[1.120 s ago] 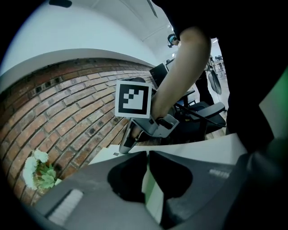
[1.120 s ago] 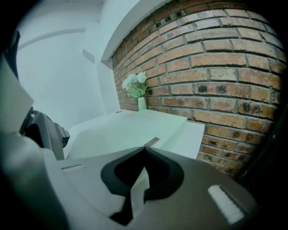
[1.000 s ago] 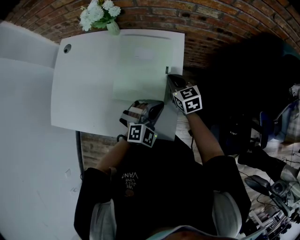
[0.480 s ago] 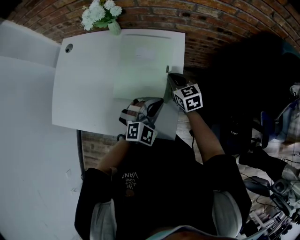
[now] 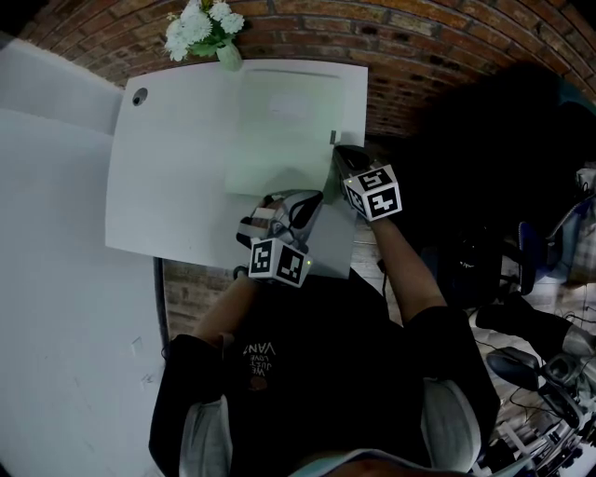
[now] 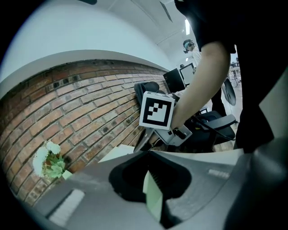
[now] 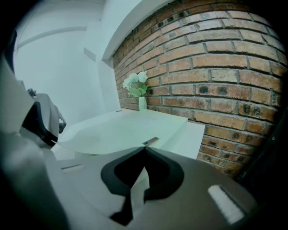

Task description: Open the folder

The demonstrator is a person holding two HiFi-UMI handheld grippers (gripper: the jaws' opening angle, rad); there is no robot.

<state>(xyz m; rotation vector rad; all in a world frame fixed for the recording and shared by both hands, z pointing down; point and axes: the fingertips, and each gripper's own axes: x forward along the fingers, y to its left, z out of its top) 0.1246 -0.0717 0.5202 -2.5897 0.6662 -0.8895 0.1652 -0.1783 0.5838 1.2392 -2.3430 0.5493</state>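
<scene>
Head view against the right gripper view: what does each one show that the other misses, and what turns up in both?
Only the head view: the person's forearms, the round hole in the table, and dark clutter of chairs and cables at the right.

Only the right gripper view: the right gripper up close, its fingers shut on a pale edge of the folder, whose cover bows up at the near side.

Both: the folder, the flowers, the brick wall, the table and the left gripper.
</scene>
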